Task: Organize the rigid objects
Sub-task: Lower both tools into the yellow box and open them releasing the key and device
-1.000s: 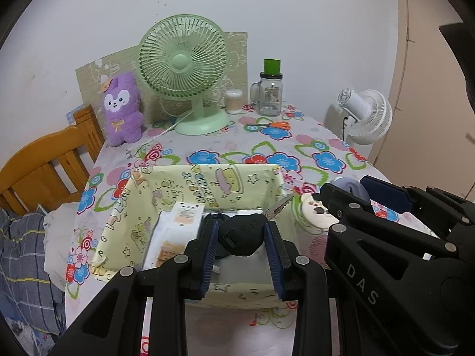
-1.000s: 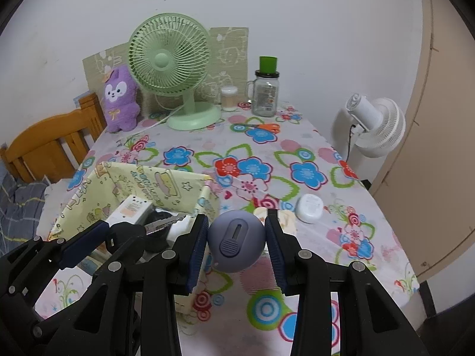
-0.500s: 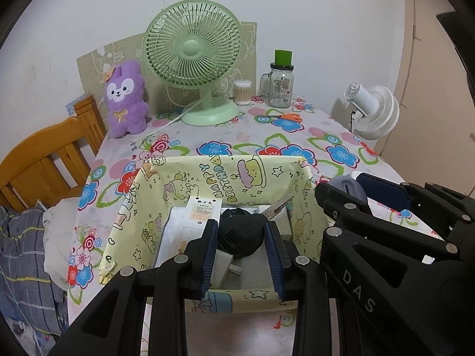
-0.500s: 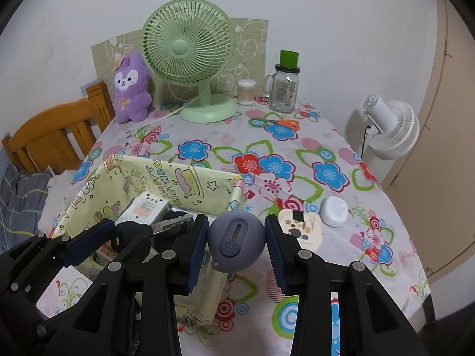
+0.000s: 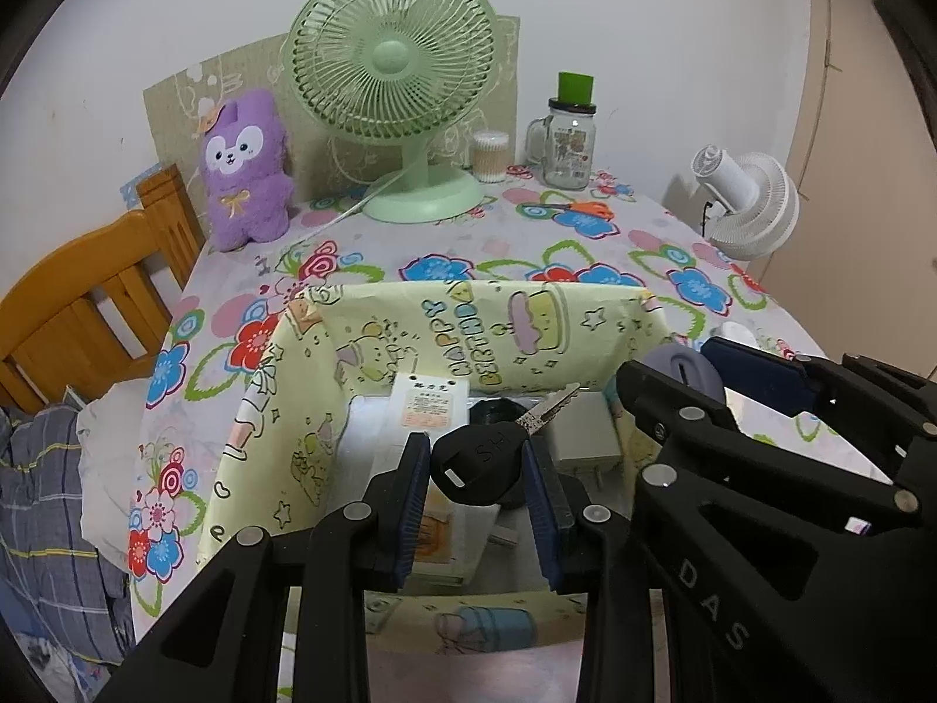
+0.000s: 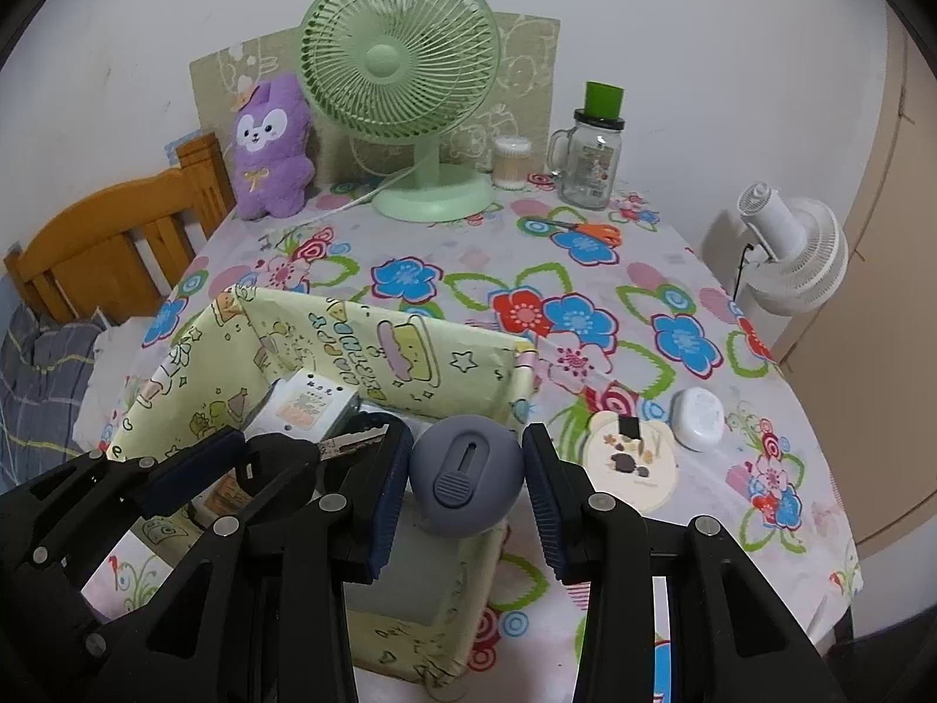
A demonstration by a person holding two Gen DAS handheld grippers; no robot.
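My left gripper (image 5: 477, 498) is shut on a black-headed key (image 5: 477, 463), its metal blade pointing up and right. It hangs over the inside of the yellow cartoon-print box (image 5: 468, 322). A white carton (image 5: 430, 407) and a white charger (image 5: 582, 439) lie in the box. My right gripper (image 6: 465, 489) is shut on a round grey-blue device (image 6: 465, 466) with a slot and a ribbed button, above the box's right near corner (image 6: 509, 375). Each gripper shows at the side of the other's view.
On the flowered tablecloth right of the box lie a cream round case (image 6: 632, 466) and a small white case (image 6: 700, 416). At the back stand a green fan (image 5: 392, 58), a purple plush (image 5: 246, 167), a glass jar (image 5: 571, 140), orange scissors (image 5: 585, 208). A wooden chair (image 5: 88, 316) stands left.
Both grippers have moved forward and down towards the box with their objects still held. The box now fills more of both views; the key sits over its inside.
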